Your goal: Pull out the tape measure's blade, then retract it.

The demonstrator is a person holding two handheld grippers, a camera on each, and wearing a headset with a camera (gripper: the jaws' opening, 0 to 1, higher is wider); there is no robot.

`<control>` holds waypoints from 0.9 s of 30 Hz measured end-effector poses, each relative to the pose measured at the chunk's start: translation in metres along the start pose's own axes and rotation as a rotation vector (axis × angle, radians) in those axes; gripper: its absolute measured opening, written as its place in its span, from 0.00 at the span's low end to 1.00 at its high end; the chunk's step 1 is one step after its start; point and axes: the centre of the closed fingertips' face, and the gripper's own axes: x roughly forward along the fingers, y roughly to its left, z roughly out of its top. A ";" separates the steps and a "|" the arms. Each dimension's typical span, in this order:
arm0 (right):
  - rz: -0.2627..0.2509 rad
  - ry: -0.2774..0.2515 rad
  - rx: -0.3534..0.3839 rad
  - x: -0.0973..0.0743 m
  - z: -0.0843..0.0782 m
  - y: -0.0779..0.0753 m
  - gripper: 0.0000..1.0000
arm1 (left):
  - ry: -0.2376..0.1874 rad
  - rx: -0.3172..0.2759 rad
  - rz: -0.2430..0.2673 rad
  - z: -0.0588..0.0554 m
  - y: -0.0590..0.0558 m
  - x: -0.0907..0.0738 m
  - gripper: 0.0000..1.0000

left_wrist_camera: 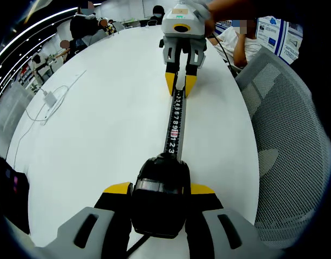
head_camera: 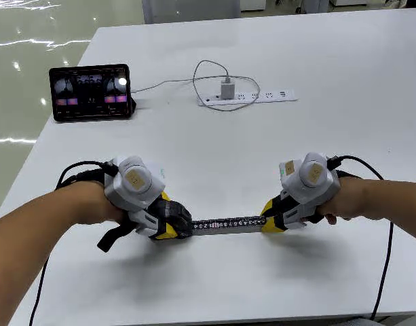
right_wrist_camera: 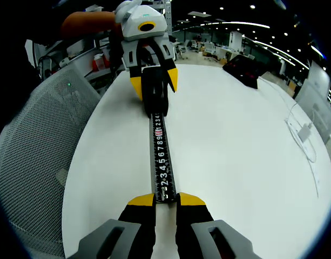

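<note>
White table [head_camera: 262,61], wide and matt, with glossy floor [head_camera: 31,41] beyond its left edge.

- Far left, rear: tablet [head_camera: 91,92], propped upright with its screen lit. A thin white cable [head_camera: 160,85] runs rightward from it.
- Near left: left gripper [head_camera: 165,223], its yellow-tipped jaws clamped on either side of the tape measure case [head_camera: 174,219]. The case is black with yellow trim and sits low over the table near the front edge. Whether it touches the table cannot be told.
- Centre, front: blade [head_camera: 228,223], drawn a short way out of the case. It runs straight and level between the two grippers, just above the table. In the left gripper view it is black with white numerals, running away from the case towards the other gripper.
- Centre, rear: white charger [head_camera: 227,89], plugged into a white power strip [head_camera: 252,98], with the cable looped around both.
- Near right: right gripper [head_camera: 271,223], its yellow-tipped jaws pinched together on the blade's free end.
- Right gripper view, left side: mesh-backed chair [right_wrist_camera: 41,145], standing beside the table's edge.
</note>
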 end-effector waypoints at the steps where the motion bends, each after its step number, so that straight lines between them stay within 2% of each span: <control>1: 0.000 0.000 -0.001 0.000 0.000 0.000 0.10 | 0.000 0.000 0.000 0.000 0.000 0.000 0.33; 14: 0.000 0.003 -0.005 0.000 -0.001 0.000 0.10 | 0.001 0.000 0.000 0.000 0.000 0.000 0.33; 27: -0.008 0.012 0.003 -0.009 -0.013 -0.002 0.10 | 0.001 0.001 0.000 0.000 0.000 -0.001 0.33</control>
